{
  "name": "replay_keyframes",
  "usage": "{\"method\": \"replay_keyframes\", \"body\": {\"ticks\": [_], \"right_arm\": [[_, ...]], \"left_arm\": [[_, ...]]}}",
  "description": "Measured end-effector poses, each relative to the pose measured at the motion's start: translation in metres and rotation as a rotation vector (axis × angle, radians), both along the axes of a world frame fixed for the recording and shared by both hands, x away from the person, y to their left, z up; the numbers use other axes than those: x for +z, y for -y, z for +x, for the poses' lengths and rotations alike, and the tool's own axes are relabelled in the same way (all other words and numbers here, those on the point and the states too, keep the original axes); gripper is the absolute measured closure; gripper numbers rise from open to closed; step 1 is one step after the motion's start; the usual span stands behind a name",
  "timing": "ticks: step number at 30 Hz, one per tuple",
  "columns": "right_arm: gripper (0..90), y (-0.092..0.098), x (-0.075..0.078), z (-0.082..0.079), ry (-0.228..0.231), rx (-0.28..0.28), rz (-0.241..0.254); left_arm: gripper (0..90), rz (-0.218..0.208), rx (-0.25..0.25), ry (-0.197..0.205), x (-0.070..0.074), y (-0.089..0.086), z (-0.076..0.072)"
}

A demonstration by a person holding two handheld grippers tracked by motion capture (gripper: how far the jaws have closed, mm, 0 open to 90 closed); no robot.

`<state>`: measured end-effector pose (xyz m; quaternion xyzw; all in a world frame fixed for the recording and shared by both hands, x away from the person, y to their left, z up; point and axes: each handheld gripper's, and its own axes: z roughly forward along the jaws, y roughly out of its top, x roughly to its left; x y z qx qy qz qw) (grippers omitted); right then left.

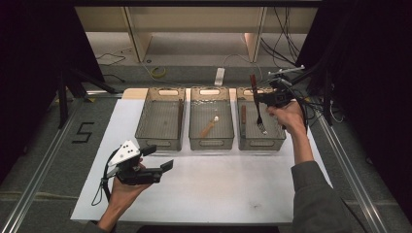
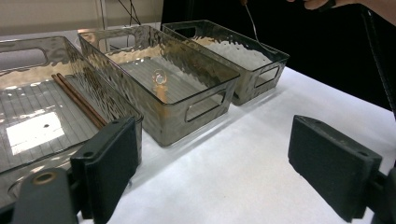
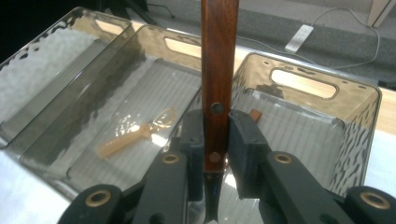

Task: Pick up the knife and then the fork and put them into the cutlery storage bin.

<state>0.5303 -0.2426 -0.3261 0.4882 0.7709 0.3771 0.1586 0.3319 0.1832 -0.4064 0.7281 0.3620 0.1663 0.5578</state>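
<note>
A fork (image 1: 258, 110) with a dark wood handle (image 3: 218, 56) hangs tines-down over the right clear bin (image 1: 262, 144). My right gripper (image 1: 258, 99) is shut on that handle, and in the right gripper view its pads (image 3: 243, 140) press both sides just above the rivets. Another brown-handled piece (image 1: 243, 114) lies in the same bin. My left gripper (image 1: 160, 158) rests low at the mat's front left, open, with only bare mat between its pads (image 2: 109, 161). From the left gripper view the fork's thin metal shaft (image 2: 252, 23) hangs over the far bin.
Three clear bins stand in a row on the white mat (image 1: 218, 189). The left bin (image 1: 160, 141) holds brown chopsticks (image 2: 77, 100). The middle bin (image 1: 211, 143) holds a pale spoon (image 1: 210, 126). Cables and a power strip (image 1: 219, 76) lie on the floor beyond the table.
</note>
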Motion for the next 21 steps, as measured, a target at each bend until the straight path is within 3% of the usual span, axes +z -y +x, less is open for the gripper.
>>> {"method": "replay_keyframes", "body": {"ticks": [21], "right_arm": [[77.2,0.002,-0.027,0.019,-0.074,-0.068,-0.015]], "left_arm": [[15.7,-0.004,0.0,0.006,0.001,-0.001,0.0]]}}
